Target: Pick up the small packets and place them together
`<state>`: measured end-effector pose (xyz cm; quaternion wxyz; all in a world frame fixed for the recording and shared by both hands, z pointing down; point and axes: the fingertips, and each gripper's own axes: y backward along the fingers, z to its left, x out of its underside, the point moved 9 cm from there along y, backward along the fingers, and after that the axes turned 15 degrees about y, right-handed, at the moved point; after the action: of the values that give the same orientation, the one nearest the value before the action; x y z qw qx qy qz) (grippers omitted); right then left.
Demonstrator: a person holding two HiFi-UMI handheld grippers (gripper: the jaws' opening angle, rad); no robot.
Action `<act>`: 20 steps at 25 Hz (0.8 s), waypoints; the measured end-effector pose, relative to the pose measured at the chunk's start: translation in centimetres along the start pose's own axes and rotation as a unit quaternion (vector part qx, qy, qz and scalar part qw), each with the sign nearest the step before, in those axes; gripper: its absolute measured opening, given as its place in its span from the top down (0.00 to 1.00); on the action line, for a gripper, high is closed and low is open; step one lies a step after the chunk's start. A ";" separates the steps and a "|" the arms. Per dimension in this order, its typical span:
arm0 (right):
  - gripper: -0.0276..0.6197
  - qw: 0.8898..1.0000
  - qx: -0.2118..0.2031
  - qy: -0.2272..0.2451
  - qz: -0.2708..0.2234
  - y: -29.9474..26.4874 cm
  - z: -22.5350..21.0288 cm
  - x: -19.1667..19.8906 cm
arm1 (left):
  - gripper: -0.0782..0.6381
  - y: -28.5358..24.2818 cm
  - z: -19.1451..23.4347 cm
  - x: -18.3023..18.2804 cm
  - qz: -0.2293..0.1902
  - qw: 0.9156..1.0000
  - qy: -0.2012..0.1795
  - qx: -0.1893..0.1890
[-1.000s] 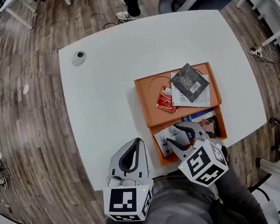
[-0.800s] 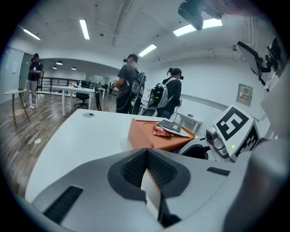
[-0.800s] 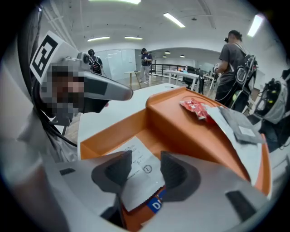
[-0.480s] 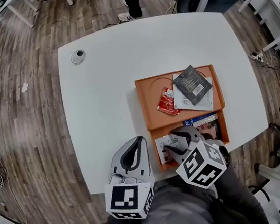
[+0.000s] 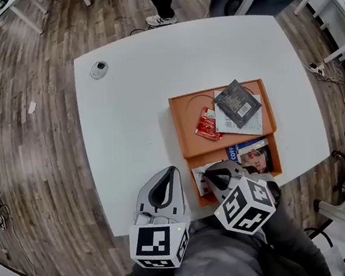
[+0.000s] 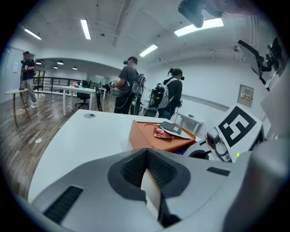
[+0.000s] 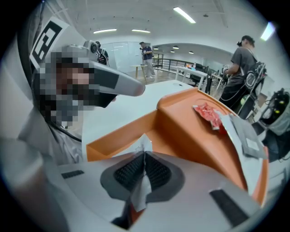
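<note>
Table (image 5: 131, 108): white, and we see an orange tray (image 5: 184, 110) lying on it toward the person's right.
Tray levels: a raised far shelf and a lower near compartment (the near one sits closest to the person).
Right gripper (image 7: 144, 155): its jaws have just been closing; we find them pinched on a thin white packet (image 7: 138, 145), whose edge pokes out past the pads.
Held packet's place: at the left end of the lower compartment, touching its floor or just above it; we cannot tell which.
Left gripper (image 6: 146, 153): jaws pressed together with nothing between them, over the table's near part, just left of the tray.
Far shelf: a red packet (image 5: 206, 124), and beside it a dark grey packet (image 5: 237, 102) lying on a pale flat sachet (image 5: 228, 123).
Lower compartment, right part: a blue packet (image 5: 233, 152) among others we cannot make out.
</note>
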<state>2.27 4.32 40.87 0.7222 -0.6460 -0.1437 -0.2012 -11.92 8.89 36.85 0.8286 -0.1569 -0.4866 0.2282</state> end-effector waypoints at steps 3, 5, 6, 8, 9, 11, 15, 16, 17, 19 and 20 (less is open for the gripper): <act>0.94 1.000 0.016 -0.007 -0.006 1.2 -0.2 -0.6 | 0.90 0.6 -0.4 -0.5 0.004 1.000 -0.003 0.004; 0.94 1.000 0.024 -0.013 -0.012 2.3 -0.1 -1.0 | 0.90 1.1 -0.9 -1.0 0.005 1.000 -0.006 0.009; 0.94 0.999 0.029 -0.016 -0.015 2.9 -0.1 -1.3 | 0.90 1.4 -1.2 -1.3 0.004 1.000 -0.008 0.011; 0.94 0.999 0.038 -0.019 -0.020 4.1 -0.1 -1.8 | 0.90 1.9 -1.8 -2.1 0.002 1.000 -0.014 0.016; 0.94 0.999 0.044 -0.021 -0.023 4.7 -0.2 -2.1 | 0.90 2.2 -2.1 -2.5 0.000 1.000 -0.017 0.019; 0.94 0.998 0.056 -0.022 -0.029 5.9 -0.3 -2.7 | 0.90 2.7 -2.7 -3.2 -0.004 0.999 -0.023 0.024; 0.94 0.995 0.087 -0.018 -0.037 7.6 -0.8 -3.7 | 0.90 3.3 -3.4 -4.3 -0.015 0.999 -0.036 0.034; 0.94 0.995 0.091 -0.019 -0.038 7.7 -0.8 -3.8 | 0.90 3.4 -3.5 -4.4 -0.016 0.999 -0.037 0.035; 0.94 0.995 0.094 -0.020 -0.039 7.7 -0.9 -3.8 | 0.90 3.4 -3.5 -4.5 -0.016 0.999 -0.038 0.035; 0.94 0.995 0.095 -0.021 -0.038 7.6 -0.9 -3.7 | 0.90 3.3 -3.4 -4.5 -0.014 0.999 -0.039 0.035; 0.94 0.995 0.095 -0.022 -0.038 7.6 -0.9 -3.7 | 0.90 3.3 -3.3 -4.5 -0.013 0.999 -0.039 0.035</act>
<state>2.57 4.45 32.40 0.7686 -0.5730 -0.2026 -0.1996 -11.63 9.19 30.39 0.8170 -0.1123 -0.5122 0.2399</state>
